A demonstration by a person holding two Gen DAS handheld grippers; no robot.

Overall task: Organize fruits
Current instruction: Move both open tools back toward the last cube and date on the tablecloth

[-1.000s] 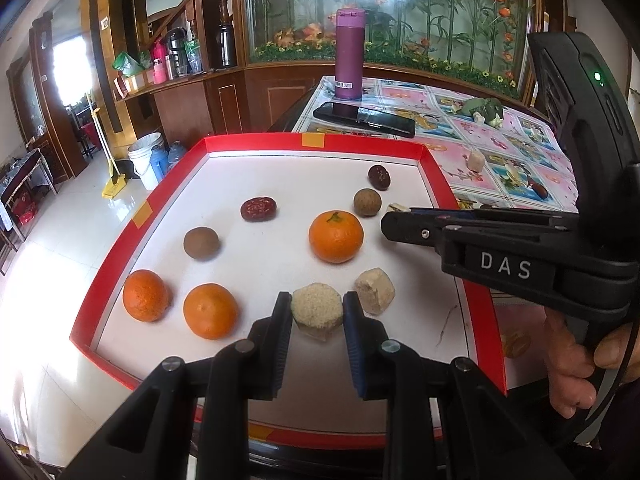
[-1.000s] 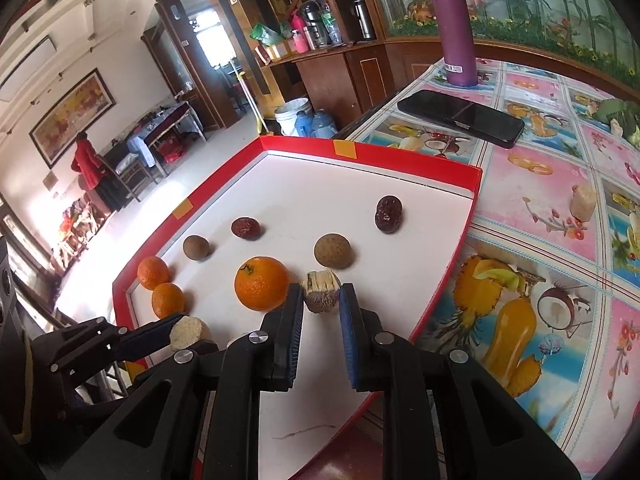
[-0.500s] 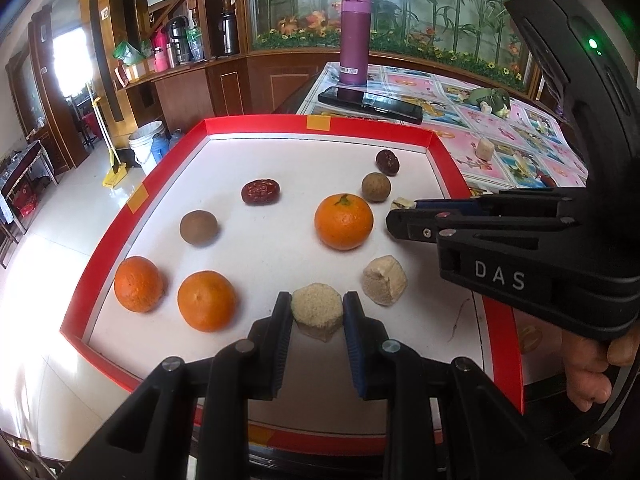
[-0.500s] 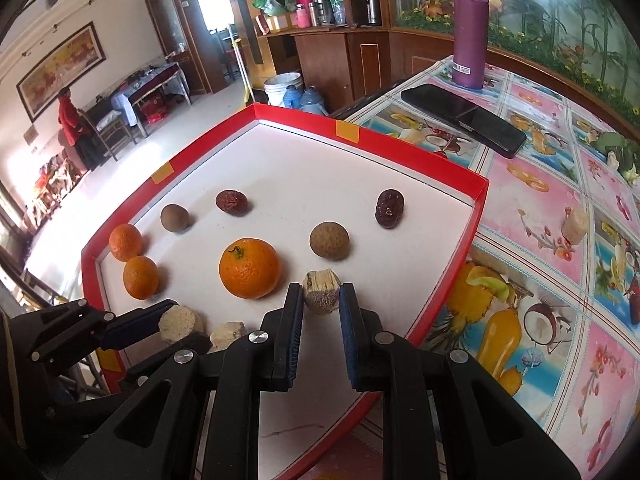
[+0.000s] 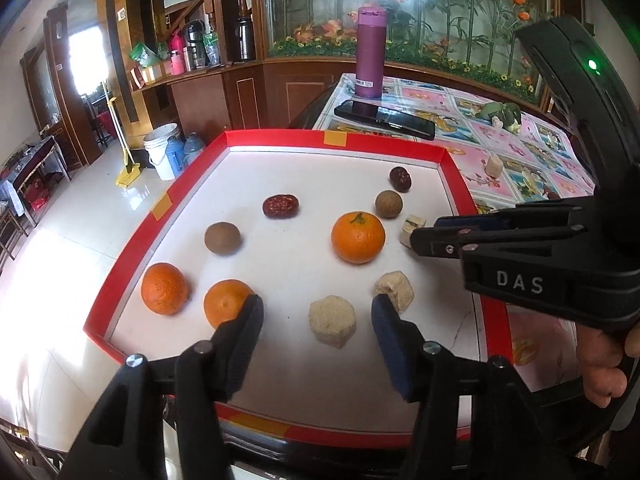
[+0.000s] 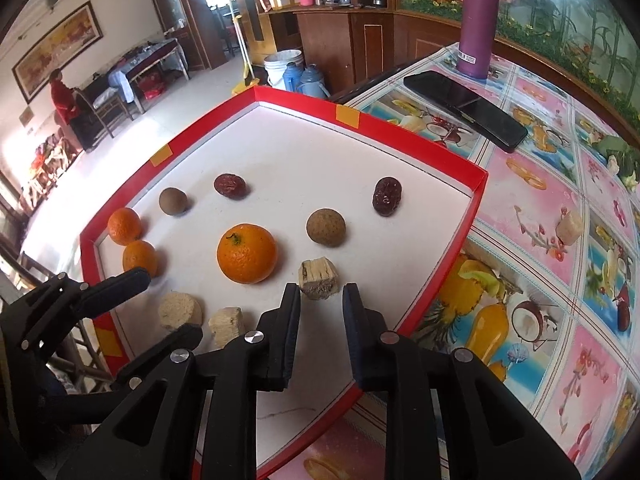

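Note:
A red-rimmed white tray holds three oranges, two red dates, two brown round fruits and three pale cakes. My left gripper hangs over the tray's near edge. Its jaws are opening, with a hexagonal cake lying free between them and a second cake by the right finger. Two oranges lie to the left and one orange in the middle. My right gripper is low over the tray's right side. Its jaws are also opening, and a layered cake block sits loose at the fingertips.
A purple bottle and a black phone sit on the patterned tablecloth beyond the tray. A loose cake piece lies on the cloth to the right. A person's hand holds the right gripper. The floor drops away left of the tray.
The left jaws have spread wide off the hexagonal cake they were clamping. The right jaws have parted a little from the layered block. Neither hand has shifted much.

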